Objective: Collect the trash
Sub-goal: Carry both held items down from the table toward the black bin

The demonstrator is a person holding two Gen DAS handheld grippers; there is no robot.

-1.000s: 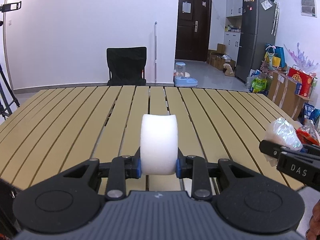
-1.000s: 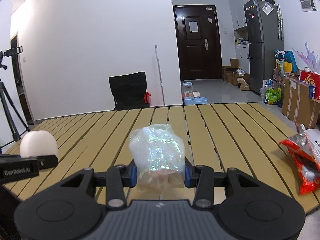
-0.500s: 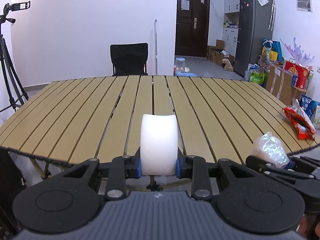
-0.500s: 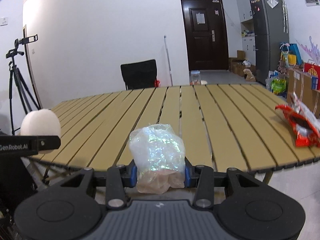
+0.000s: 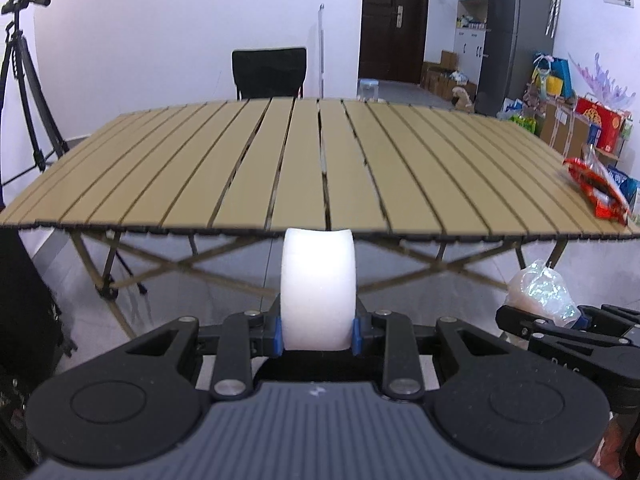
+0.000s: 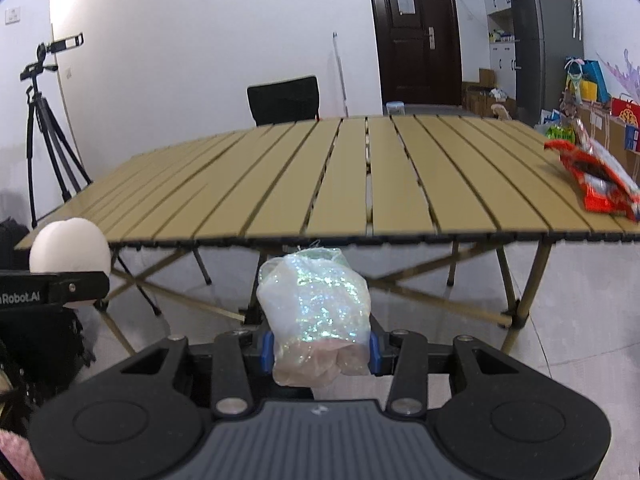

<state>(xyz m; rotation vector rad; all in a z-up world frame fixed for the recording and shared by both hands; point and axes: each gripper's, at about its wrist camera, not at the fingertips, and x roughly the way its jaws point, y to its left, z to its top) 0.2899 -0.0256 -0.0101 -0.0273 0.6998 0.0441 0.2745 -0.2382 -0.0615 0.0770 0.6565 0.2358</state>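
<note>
While my left gripper [image 5: 318, 326] squeezes the white foam piece [image 5: 318, 288] and my right gripper [image 6: 320, 350] squeezes the shiny plastic bag [image 6: 316, 304], the red wrapper [image 6: 596, 182] lies on the counter [image 6: 360, 184], up ahead and right of my right gripper, the nearer one.

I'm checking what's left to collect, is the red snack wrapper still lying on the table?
Yes, the red snack wrapper lies on the slatted table near its right edge, and neither gripper touches it.
</note>
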